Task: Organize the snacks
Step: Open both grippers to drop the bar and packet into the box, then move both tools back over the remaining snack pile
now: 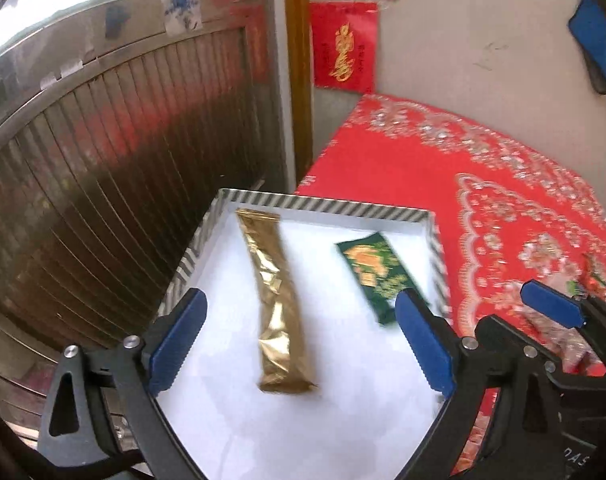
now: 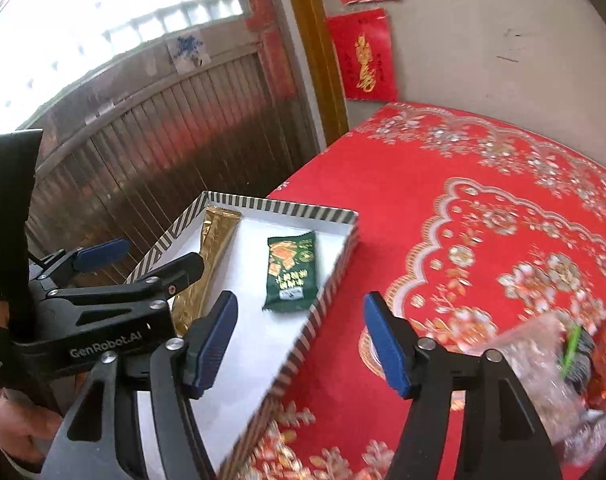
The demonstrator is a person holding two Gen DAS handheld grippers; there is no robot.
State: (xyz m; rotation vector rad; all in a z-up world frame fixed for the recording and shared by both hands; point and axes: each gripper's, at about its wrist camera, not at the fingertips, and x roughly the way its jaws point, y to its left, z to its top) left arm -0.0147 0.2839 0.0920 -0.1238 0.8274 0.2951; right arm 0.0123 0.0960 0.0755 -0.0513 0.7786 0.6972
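Two crinkly foil packets (image 1: 281,300) lie flat in a striped-rimmed tray (image 1: 323,202).

1. The desk (image 2: 443,216) is covered by a red cloth with a silver and gold flower pattern.
2. A shallow tray (image 2: 287,209) with a striped rim and white floor lies on the desk at its 9 o'clock edge.
3. A heap of clear and red wrapped snacks (image 2: 551,364) lies on the cloth at about 4 o'clock, well apart from the tray; blur hides its details.
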